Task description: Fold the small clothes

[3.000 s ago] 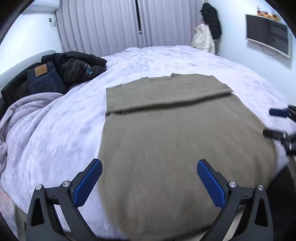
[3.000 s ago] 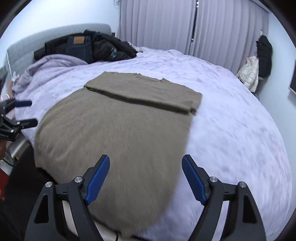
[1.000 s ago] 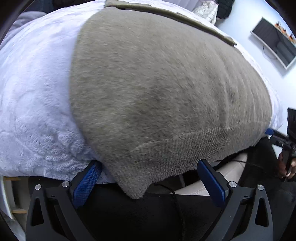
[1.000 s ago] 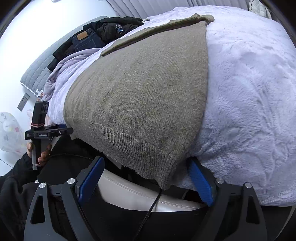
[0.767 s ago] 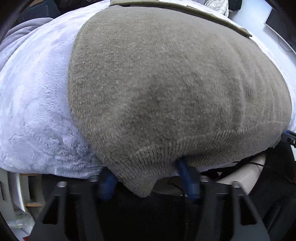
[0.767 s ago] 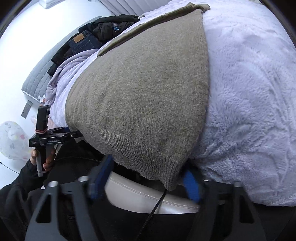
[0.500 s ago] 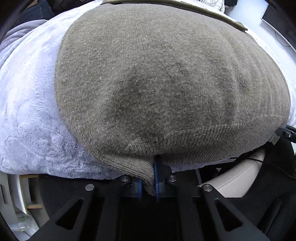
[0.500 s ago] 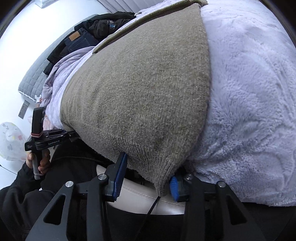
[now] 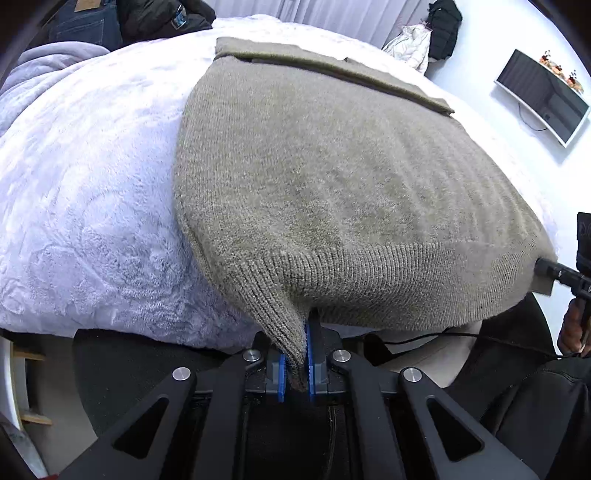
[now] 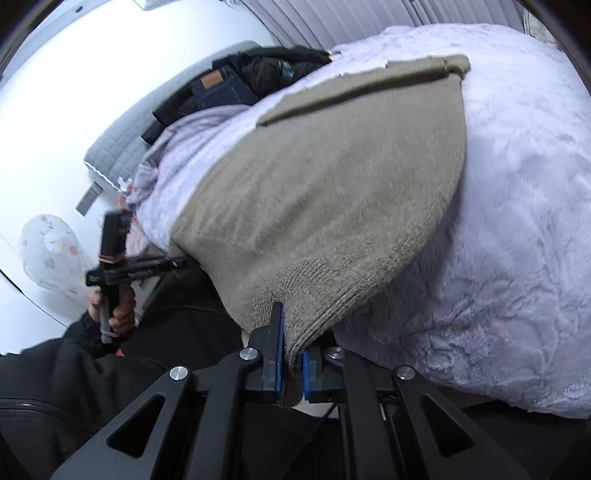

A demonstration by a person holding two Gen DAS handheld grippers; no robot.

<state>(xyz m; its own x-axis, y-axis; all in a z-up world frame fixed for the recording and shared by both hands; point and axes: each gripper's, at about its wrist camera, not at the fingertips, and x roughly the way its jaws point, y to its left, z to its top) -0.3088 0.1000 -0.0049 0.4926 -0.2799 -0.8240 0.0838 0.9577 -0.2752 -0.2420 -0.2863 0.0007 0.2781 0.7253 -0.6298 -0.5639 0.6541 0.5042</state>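
olive knit sweater [image 9: 332, 177] hung over the bed [image 9: 92, 184] edge; your left gripper [image 9: 295, 373] and right gripper [image 10: 290, 373] each clamped its hem corners.

Ahead of my tongs I see a bed with a fluffy lilac blanket [image 9: 92, 206], dark jeans [image 10: 218, 88] and jacket [image 10: 266, 66] beyond, wall monitor [image 9: 543, 99] far right.

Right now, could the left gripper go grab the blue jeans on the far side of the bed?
Probably not. The left gripper is shut on the sweater's hem corner, and the jeans lie far across the bed.
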